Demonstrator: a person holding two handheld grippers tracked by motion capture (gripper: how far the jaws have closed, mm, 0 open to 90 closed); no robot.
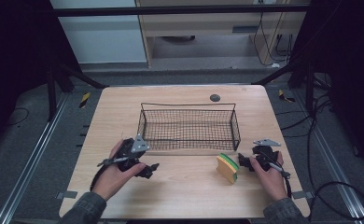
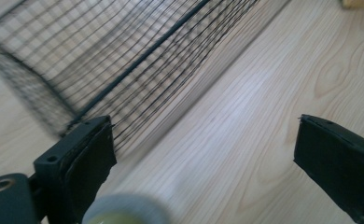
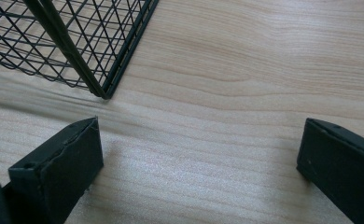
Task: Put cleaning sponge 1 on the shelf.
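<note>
Status: nothing moved yet. My right fingers (image 1: 243, 162) are spread wide with only bare counter (image 3: 245, 84) between them, nothing held. The sponge (image 1: 227, 168) — yellow body, green scrub face — stands on edge just beside those fingers, toward my left hand, apart from them as far as the high view shows. My left fingers (image 1: 151, 169) are also wide open and empty; in the left gripper view a corner of the sponge (image 2: 360, 3) sits far ahead of them, well apart.

The wire mesh basket (image 1: 189, 125) sits just beyond both sets of fingers, and looks empty.

My read: the job is sponge into basket — still all to do. Left: close in on the sponge, grip, lift over the near wall, drop inside.
</note>
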